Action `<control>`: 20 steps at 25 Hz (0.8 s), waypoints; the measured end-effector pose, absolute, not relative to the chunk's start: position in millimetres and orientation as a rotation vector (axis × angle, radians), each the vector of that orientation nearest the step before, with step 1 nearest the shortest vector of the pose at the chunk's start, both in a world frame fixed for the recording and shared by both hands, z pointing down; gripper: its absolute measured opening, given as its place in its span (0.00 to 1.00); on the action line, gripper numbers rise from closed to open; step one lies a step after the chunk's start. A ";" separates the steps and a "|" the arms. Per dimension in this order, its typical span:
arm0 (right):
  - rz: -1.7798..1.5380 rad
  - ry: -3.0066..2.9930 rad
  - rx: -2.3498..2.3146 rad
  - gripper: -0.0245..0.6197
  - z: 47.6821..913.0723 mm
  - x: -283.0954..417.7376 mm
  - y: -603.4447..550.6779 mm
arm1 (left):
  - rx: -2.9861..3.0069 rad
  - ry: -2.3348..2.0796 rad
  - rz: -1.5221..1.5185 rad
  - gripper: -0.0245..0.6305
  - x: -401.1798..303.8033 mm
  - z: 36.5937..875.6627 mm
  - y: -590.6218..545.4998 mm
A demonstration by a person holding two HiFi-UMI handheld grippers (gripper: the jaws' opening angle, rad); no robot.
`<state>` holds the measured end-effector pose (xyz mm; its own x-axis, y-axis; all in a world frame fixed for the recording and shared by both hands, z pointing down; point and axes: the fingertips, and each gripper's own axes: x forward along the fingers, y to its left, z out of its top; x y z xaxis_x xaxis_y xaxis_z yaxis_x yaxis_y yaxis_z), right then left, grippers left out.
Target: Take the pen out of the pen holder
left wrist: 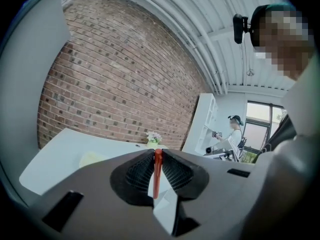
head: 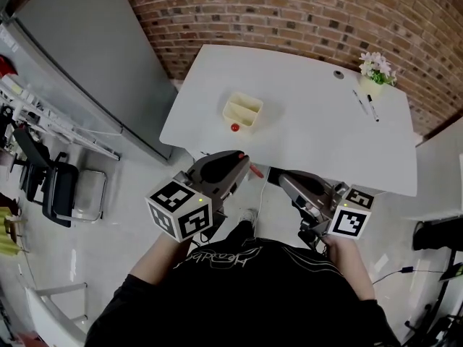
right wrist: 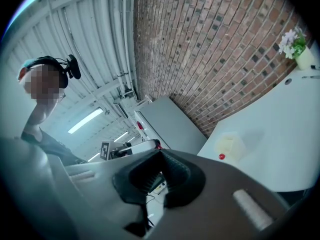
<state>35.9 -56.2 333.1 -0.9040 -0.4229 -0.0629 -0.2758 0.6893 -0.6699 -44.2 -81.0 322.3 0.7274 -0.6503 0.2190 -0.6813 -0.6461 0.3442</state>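
A cream pen holder (head: 242,110) stands on the white table (head: 304,132), with a small red round thing (head: 234,127) at its near side. My left gripper (head: 243,159) hangs off the table's near edge, shut on a red pen (head: 255,170) whose end pokes out past the tips. In the left gripper view the red pen (left wrist: 157,171) stands upright between the pads, and the pen holder (left wrist: 92,158) shows far off. My right gripper (head: 278,176) is beside the left one, off the table too, its jaws together with nothing in them. The right gripper view also shows the pen holder (right wrist: 229,146).
Two dark pens (head: 367,105) lie at the table's far right beside a small flower pot (head: 376,71). A brick wall runs behind the table. A grey panel (head: 94,56) and chairs stand to the left. Another person (left wrist: 234,130) stands far behind.
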 end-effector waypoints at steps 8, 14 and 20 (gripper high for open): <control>-0.989 2.709 -0.584 0.04 333.3 54.2 -9.7 | 2.552 -0.929 0.125 0.12 -12.6 326.9 -27.9; -0.944 2.719 -0.583 0.04 328.5 68.1 21.1 | 2.579 -0.910 0.128 0.12 2.7 323.7 4.7; -0.893 2.738 -0.561 0.04 323.3 76.5 52.9 | 2.594 -0.913 0.122 0.12 9.2 317.6 33.0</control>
<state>76.5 52.9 323.3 -0.9063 -0.4155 -0.0768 -0.2903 0.7444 -0.6013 9.2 33.0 317.6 0.7845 -0.5849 0.2061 -0.6185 -0.7135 0.3293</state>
